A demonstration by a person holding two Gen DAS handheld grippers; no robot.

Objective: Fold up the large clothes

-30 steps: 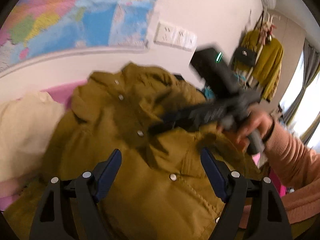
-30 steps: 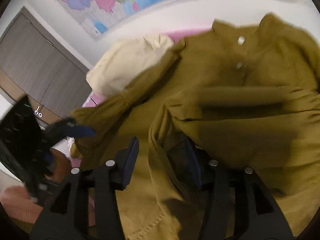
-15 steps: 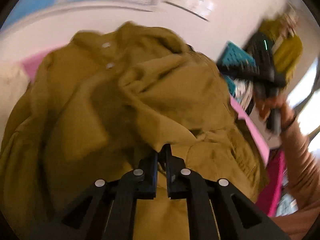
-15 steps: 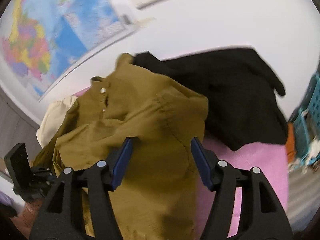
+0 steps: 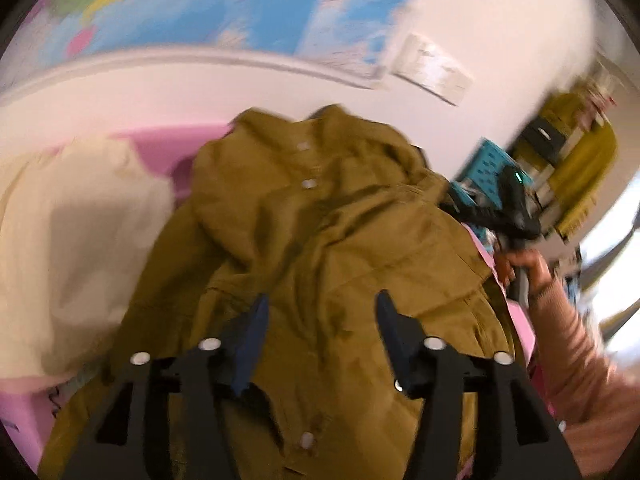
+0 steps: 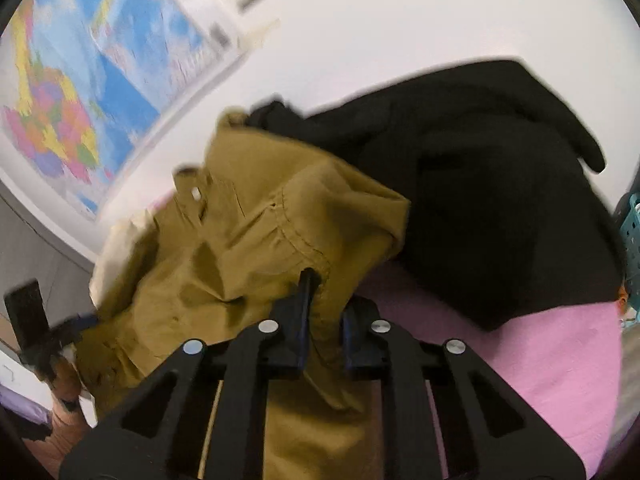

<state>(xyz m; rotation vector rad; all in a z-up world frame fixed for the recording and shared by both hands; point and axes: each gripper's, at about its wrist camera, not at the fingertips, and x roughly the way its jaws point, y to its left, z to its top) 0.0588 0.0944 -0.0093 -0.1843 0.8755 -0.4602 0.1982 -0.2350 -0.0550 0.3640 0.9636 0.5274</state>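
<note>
An olive-brown button-up jacket (image 5: 320,248) lies on a pink surface (image 5: 160,144), collar toward the wall. My left gripper (image 5: 320,320) is open and empty just above its lower front. In the right wrist view my right gripper (image 6: 320,296) is shut on a fold at the right edge of the jacket (image 6: 256,232). The right gripper also shows at the jacket's right side in the left wrist view (image 5: 500,216). The left gripper shows far left in the right wrist view (image 6: 60,332).
A cream garment (image 5: 68,232) lies left of the jacket. A black garment (image 6: 480,184) lies right of it on the pink surface (image 6: 540,360). A teal basket (image 5: 484,172) and hanging yellow clothes (image 5: 580,168) stand at the right. A map (image 5: 200,4) hangs on the wall.
My left gripper has let go of the jacket fold and opened, pulling back. My right gripper has closed on the jacket's right edge.
</note>
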